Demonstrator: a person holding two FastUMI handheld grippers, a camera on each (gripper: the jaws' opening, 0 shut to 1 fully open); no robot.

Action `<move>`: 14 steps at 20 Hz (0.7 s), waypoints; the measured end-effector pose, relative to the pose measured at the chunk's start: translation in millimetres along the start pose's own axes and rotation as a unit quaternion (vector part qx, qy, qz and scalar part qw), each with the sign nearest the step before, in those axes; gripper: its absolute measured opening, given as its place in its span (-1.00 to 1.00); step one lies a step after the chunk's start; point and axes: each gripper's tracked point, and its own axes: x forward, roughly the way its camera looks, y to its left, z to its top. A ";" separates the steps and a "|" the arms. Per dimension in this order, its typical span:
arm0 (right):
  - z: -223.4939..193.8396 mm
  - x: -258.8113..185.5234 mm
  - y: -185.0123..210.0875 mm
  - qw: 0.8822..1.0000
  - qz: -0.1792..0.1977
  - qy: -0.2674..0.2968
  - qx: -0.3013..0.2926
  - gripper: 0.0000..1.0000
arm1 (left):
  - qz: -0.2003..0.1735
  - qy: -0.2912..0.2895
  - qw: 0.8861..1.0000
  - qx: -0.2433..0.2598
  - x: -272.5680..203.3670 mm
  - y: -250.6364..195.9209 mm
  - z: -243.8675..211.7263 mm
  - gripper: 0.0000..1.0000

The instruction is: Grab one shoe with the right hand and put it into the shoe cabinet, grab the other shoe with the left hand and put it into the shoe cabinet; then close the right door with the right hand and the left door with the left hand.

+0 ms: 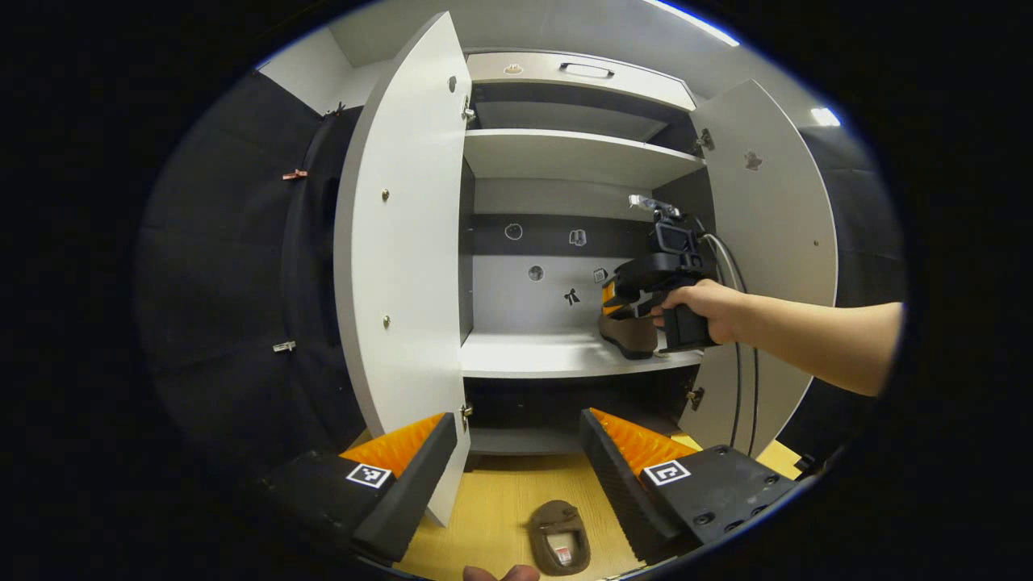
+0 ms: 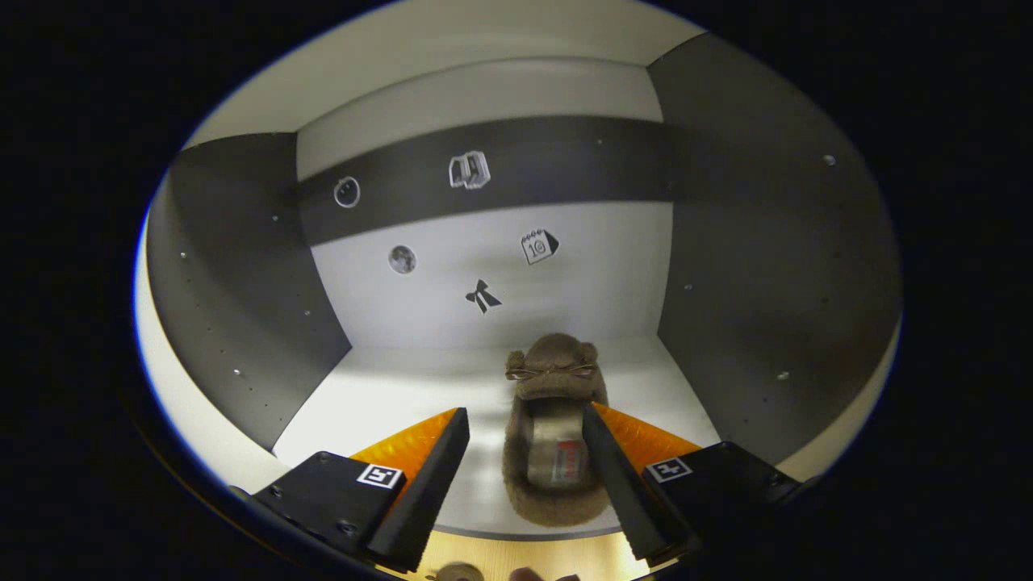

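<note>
The white shoe cabinet (image 1: 565, 157) stands with its left door (image 1: 403, 242) and right door (image 1: 767, 234) swung wide. One brown fuzzy shoe (image 2: 553, 452) rests on the middle shelf (image 2: 387, 395), toe toward the back wall. My right gripper (image 2: 524, 410) is open around its heel; the right finger is beside the shoe and the left finger stands apart. In the left gripper view a hand holds that right gripper (image 1: 617, 303) over the shoe (image 1: 631, 337). The other brown shoe (image 1: 559, 539) lies on the wooden floor, just below my open left gripper (image 1: 516, 432).
An upper shelf (image 1: 581, 153) and a drawer with a handle (image 1: 587, 70) sit above the middle shelf, and a dark lower compartment (image 1: 565, 403) below it. The left door's edge hangs close to my left finger (image 1: 411, 476). Black cloth walls flank the cabinet.
</note>
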 end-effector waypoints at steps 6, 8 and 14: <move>26.3 -96.4 12.4 0.994 0.021 -0.100 -0.023 0.97 | -0.027 0.035 0.999 0.008 -0.7 -15.6 -29.8 0.95; 30.3 -130.8 16.2 0.991 0.024 -0.128 -0.033 0.96 | -0.039 0.065 0.997 0.010 -1.5 -23.3 -55.2 0.96; 29.9 -222.7 5.9 0.983 0.017 -0.180 -0.031 0.96 | -0.064 0.170 0.983 0.037 -4.4 -39.5 -162.3 0.95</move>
